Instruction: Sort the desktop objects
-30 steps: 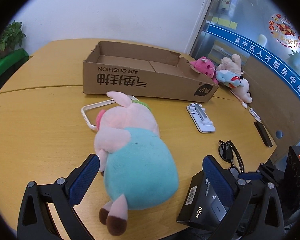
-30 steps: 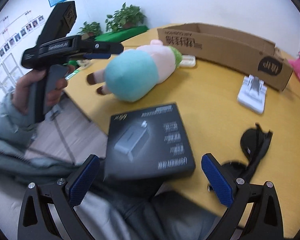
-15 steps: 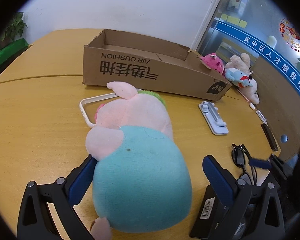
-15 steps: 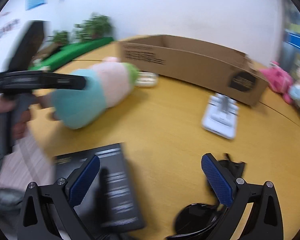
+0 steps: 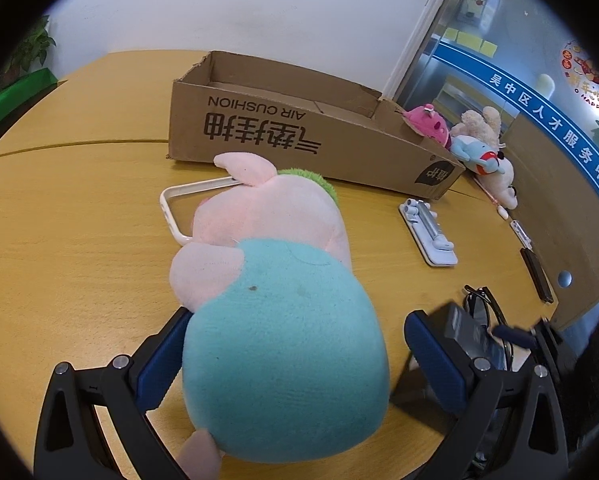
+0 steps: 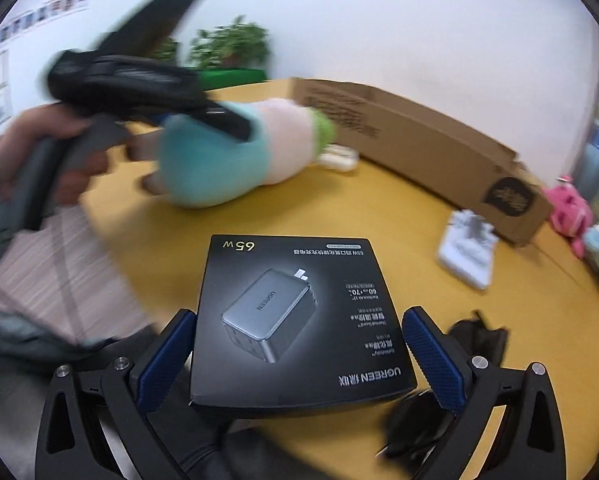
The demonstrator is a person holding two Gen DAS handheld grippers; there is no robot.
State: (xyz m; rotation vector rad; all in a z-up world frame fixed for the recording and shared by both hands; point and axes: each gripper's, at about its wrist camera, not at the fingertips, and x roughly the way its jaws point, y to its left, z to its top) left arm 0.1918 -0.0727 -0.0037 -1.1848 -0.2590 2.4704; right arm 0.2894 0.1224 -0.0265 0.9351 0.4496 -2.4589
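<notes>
Plush pig point(image 5: 275, 312): lies on its side on the table point(image 5: 71, 248), centre to lower centre of the left wrist frame. Long axis runs up the frame, teal rump nearest the camera, pink head toward the cardboard box point(image 5: 299, 136) at upper centre.

Left gripper point(image 5: 295, 364): jaws spread wide, astride the teal rump; left pad touches or nearly touches the fabric, right pad stands clear. Not yet closed.

Charger box point(image 6: 299, 320): black, flat, lower centre of the right wrist frame, near the table's front edge.

Right gripper point(image 6: 299, 356): jaws wide, one on each side of the charger box; contact cannot be told.

Judgement: each hand is nearest its own item; the cardboard box lies straight beyond the pig's head.
</notes>
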